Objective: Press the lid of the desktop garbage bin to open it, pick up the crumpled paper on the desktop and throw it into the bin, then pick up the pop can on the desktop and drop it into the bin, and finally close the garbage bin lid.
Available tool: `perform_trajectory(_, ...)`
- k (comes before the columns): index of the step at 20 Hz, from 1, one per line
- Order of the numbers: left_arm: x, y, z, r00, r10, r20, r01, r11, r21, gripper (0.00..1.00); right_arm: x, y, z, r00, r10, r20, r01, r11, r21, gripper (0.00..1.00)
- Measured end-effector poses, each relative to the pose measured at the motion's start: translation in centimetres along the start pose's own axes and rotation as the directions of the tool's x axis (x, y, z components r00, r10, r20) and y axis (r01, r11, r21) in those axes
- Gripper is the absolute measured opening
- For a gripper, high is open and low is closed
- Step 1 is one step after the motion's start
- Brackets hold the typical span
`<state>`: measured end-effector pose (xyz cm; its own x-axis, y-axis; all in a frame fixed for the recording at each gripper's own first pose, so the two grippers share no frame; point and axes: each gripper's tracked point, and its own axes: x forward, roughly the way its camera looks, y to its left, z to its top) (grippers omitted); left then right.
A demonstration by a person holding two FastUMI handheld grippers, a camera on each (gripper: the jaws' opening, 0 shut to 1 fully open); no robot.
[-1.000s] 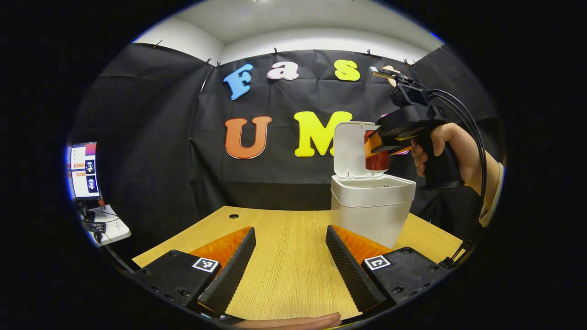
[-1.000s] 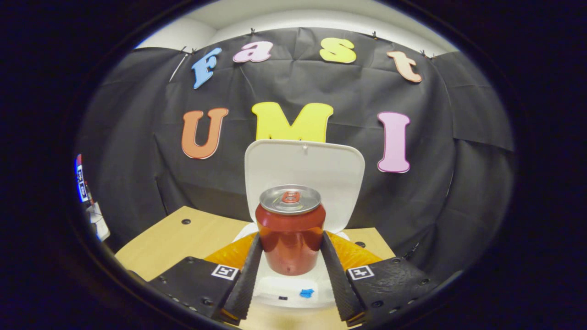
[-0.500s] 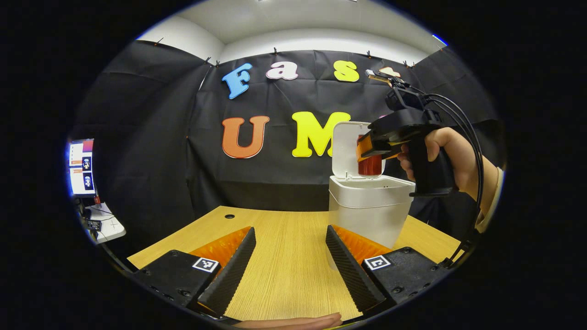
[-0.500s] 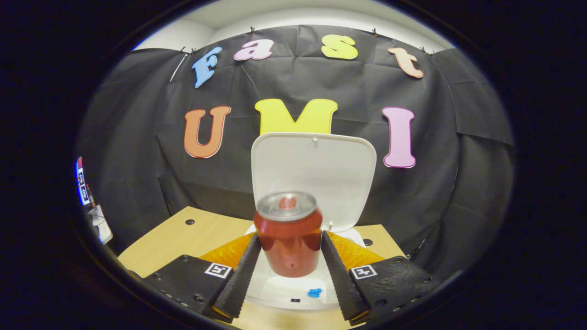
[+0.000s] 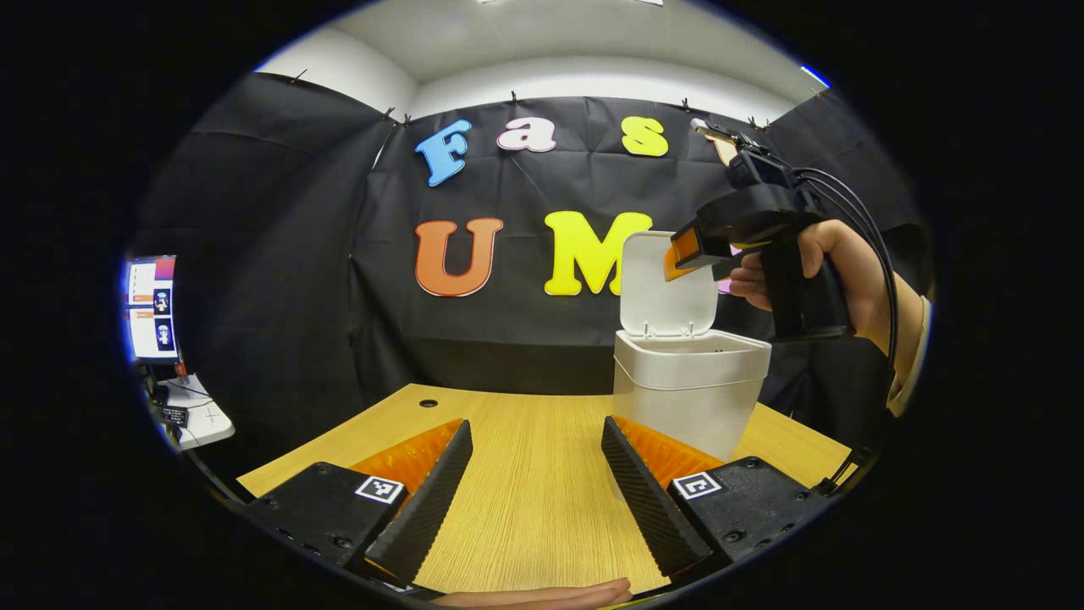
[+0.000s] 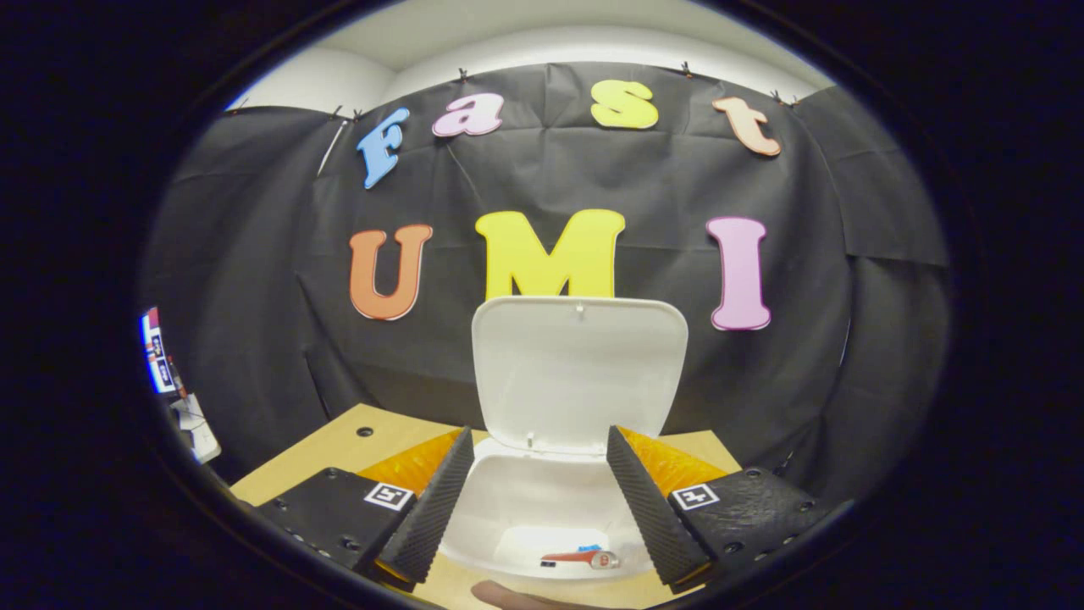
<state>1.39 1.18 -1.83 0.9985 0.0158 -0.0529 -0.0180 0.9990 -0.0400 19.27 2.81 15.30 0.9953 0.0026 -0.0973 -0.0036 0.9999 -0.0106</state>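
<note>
The white desktop bin (image 5: 690,398) stands on the wooden table with its lid (image 5: 665,288) tipped up and open. Above its mouth a hand (image 5: 847,271) holds my right gripper (image 5: 688,254), with nothing between its fingers. In the right gripper view my right gripper (image 6: 539,432) is open over the bin's rim (image 6: 474,542), facing the raised lid (image 6: 580,373). Deep inside the bin lies the red pop can (image 6: 584,558), with a small blue scrap beside it. My left gripper (image 5: 535,424) stands open low over the table, left of the bin and apart from it.
The wooden table (image 5: 525,508) stretches ahead of my left gripper, with a cable hole (image 5: 428,402) near its far edge. A lit monitor (image 5: 152,309) and a small side desk (image 5: 199,419) sit off to the left.
My right gripper opened and the red can dropped from its fingers into the bin. The right gripper has lifted slightly. The left gripper has barely moved.
</note>
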Motion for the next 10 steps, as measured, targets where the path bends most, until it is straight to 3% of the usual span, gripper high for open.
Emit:
perform_trajectory(3,0.1,0.5,-0.2,1.0,-0.008,-0.012,0.008,1.0,-0.012,0.99,0.1,0.5,2.5,0.998,0.012,0.054,-0.012,1.0,0.016,0.95)
perform_trajectory(7,0.4,2.5,-0.4,0.999,0.026,-0.023,-0.027,0.999,-0.024,0.99,0.7,-0.2,6.8,0.99,-0.025,0.141,0.021,0.999,0.035,0.94)
perform_trajectory(10,0.5,2.2,-0.2,1.0,0.006,-0.029,-0.008,0.997,-0.071,0.98,0.4,0.9,10.7,0.971,0.013,0.237,-0.03,0.997,0.068,0.94)
